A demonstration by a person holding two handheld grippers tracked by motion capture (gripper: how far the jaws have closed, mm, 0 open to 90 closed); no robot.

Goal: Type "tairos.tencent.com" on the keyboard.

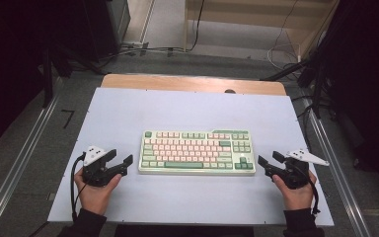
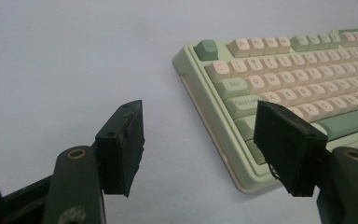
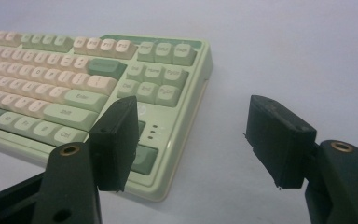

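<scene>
Keyboard [image 1: 197, 152] in the middle of the white mat [image 1: 128, 113], flat, long and boxy, with a smooth pale green case. Its keys are small rounded squares, some cream pink, some green (too many to count). One keyboard, two grippers, two hands. The mat is smooth and plain, lying on a wooden table [image 1: 177, 81].

Left gripper [image 1: 120, 159] sits just beside the keyboard's left end, not touching it. Its two black jaws are blocky and flat, and they stand wide apart, holding nothing. Right gripper [image 1: 268, 159] sits near the right end, also apart from it, jaws spread wide and empty too. Each gripper has a grey three-cornered plate on top.
</scene>
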